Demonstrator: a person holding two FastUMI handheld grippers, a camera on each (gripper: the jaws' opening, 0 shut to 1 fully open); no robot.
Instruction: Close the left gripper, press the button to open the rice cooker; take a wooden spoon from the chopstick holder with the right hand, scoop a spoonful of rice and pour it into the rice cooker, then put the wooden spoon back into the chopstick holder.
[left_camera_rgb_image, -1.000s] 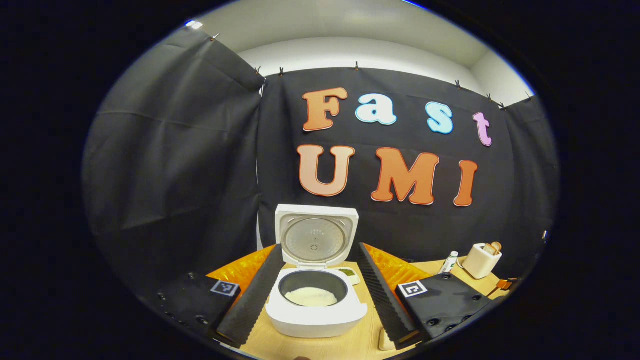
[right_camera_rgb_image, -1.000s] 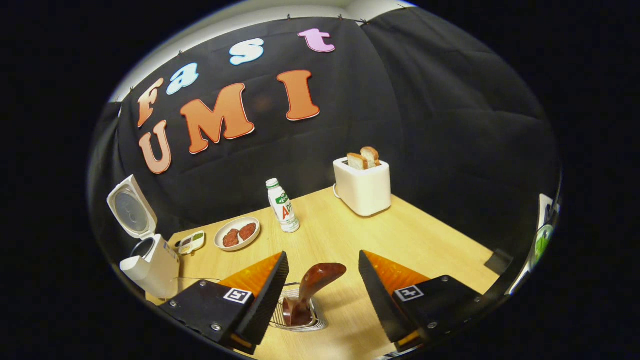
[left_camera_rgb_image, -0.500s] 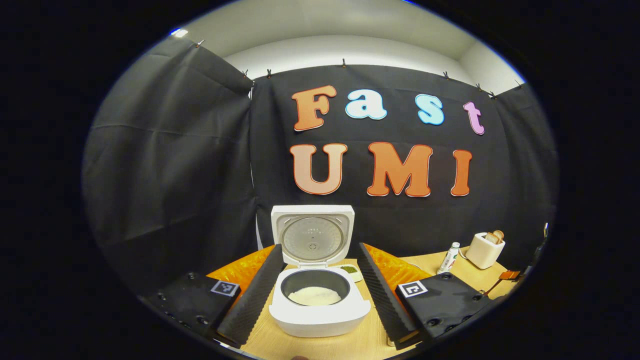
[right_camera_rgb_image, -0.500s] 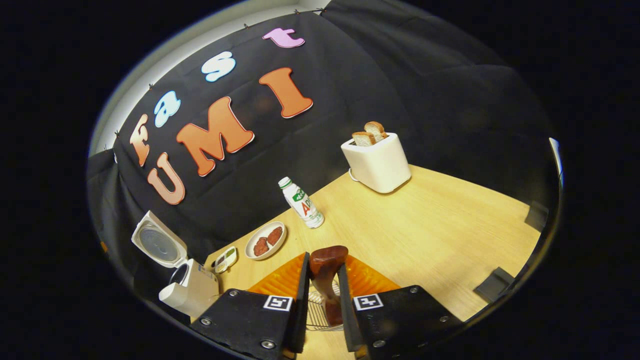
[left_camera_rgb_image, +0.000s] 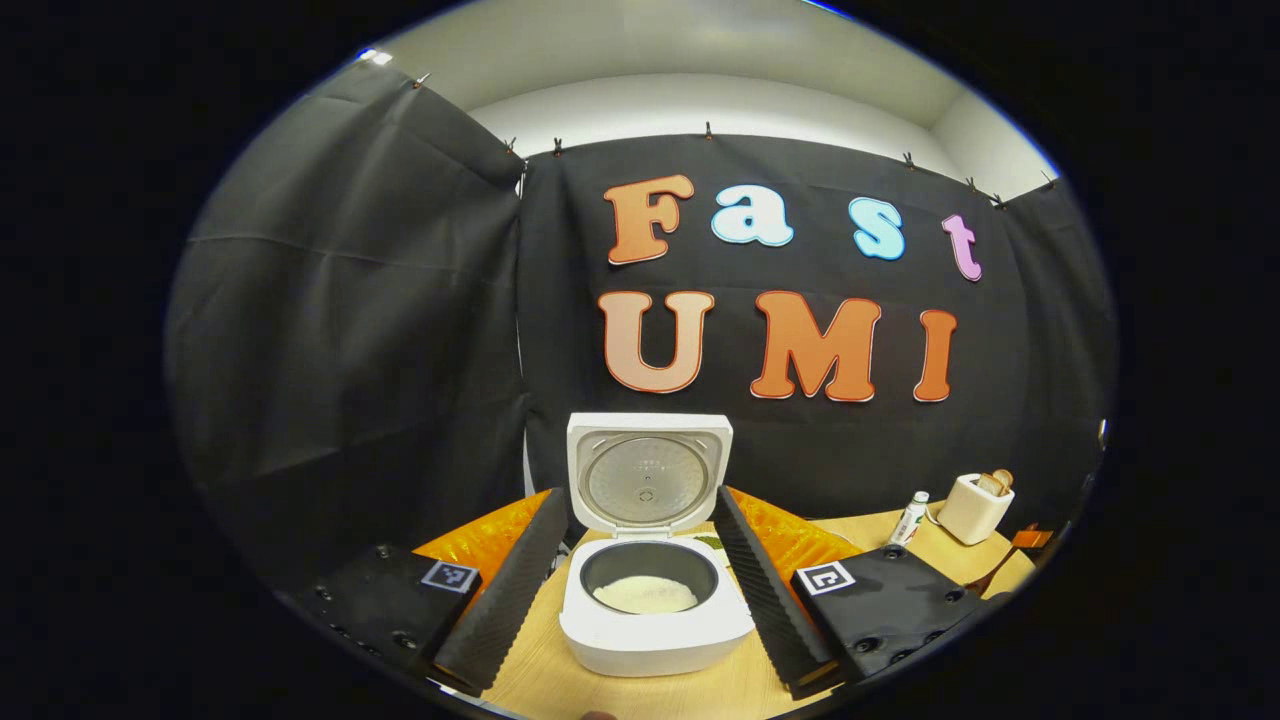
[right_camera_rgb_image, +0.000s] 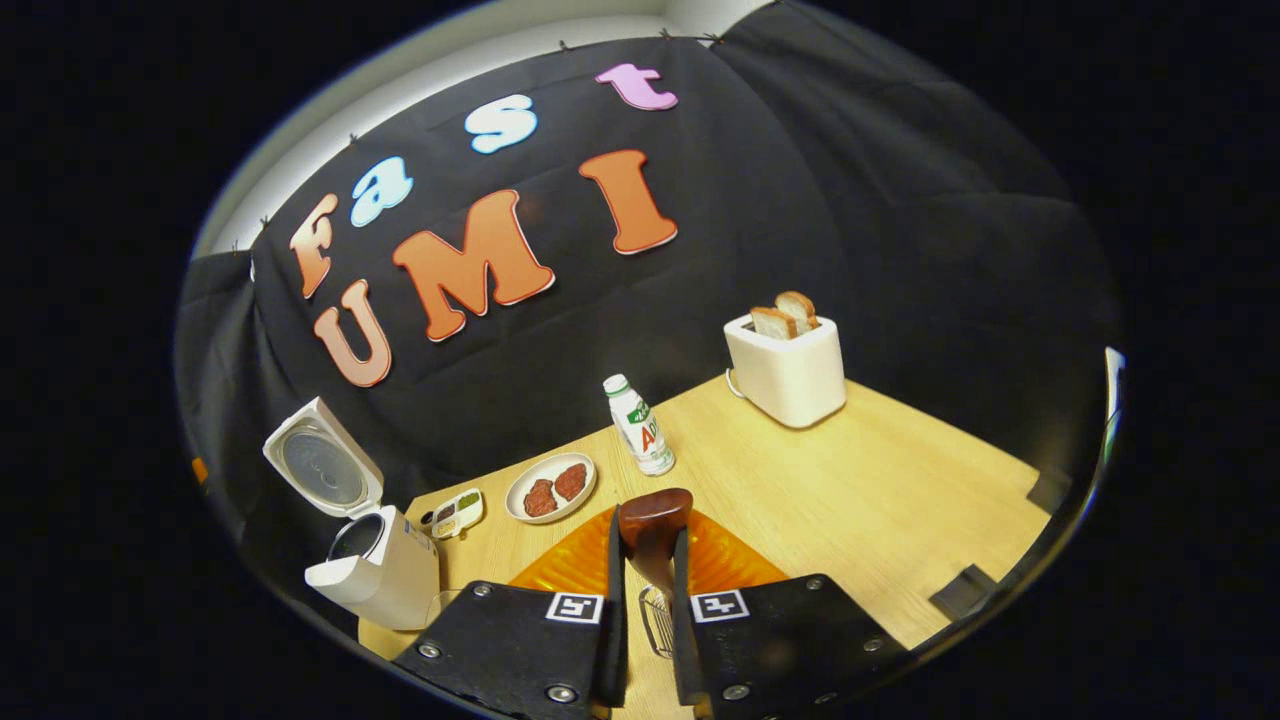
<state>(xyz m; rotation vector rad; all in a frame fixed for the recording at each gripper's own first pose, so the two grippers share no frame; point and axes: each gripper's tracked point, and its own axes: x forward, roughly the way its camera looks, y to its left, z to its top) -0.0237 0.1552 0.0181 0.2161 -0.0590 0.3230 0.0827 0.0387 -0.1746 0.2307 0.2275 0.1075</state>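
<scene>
Right claw (right_camera_rgb_image: 645, 640) gripped wooden spoon (right_camera_rgb_image: 655, 520), handle upright between its fingers; open rice cooker (right_camera_rgb_image: 375, 565) lay well off to its left. Left claw (left_camera_rgb_image: 640, 600) stood open.

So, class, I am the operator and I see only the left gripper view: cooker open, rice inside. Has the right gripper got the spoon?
Observer: Yes. The right gripper is shut on the wooden spoon, both fingers pressing it.
Operator: Is it out of the holder?
Observer: I cannot tell. The wire chopstick holder shows low between the fingers.
Operator: Anything on the way to the cooker?
Observer: A plate with two patties lies on the table between the spoon and the rice cooker.
</scene>
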